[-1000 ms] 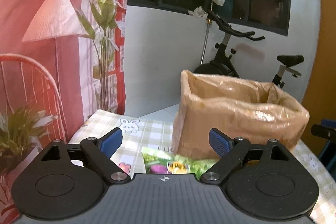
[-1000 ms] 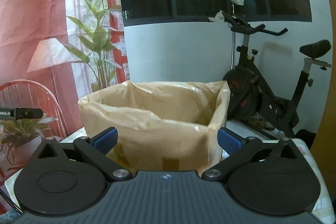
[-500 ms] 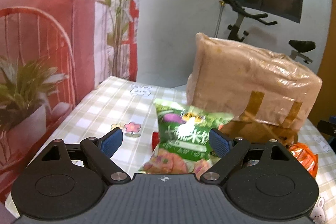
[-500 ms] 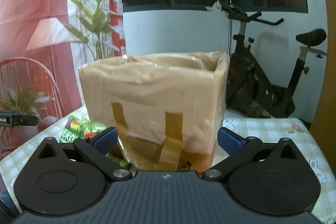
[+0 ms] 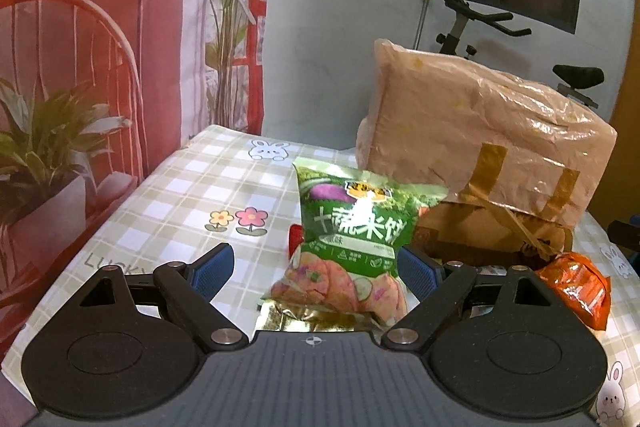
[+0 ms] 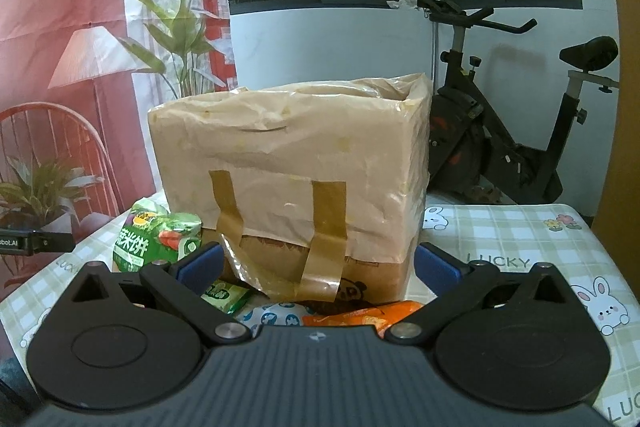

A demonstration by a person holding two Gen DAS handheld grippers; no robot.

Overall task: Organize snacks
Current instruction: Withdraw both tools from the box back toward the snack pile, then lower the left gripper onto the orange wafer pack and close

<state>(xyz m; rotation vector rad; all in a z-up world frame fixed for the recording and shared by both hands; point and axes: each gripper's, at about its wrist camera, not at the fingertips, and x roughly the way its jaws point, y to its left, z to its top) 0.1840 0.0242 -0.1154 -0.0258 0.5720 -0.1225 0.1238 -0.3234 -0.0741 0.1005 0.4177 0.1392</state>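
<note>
A green snack bag [image 5: 352, 227] leans up from the checked tablecloth between the wide-open fingers of my left gripper [image 5: 316, 269]; the left pad stands well clear of it. Behind it is a cardboard box lined with tan plastic [image 5: 480, 147], open at the top. An orange packet [image 5: 576, 283] lies at the box's foot. My right gripper [image 6: 318, 265] is open in front of the box [image 6: 288, 167], nothing between its pads. Low in that view lie the green bag [image 6: 152, 239], a small green packet [image 6: 224, 295], a white-and-blue packet [image 6: 276, 315] and the orange packet [image 6: 360, 315].
The table [image 5: 180, 195] has a bunny-print checked cloth; its left edge drops off near a potted plant [image 5: 44, 163]. A small red item [image 5: 294, 239] peeks out behind the green bag. An exercise bike [image 6: 520, 131] stands behind the table.
Both grippers have come down from above the box's rim to its side. The green bag now sits between the left gripper's fingers, and the packets at the box's foot have come into view.
</note>
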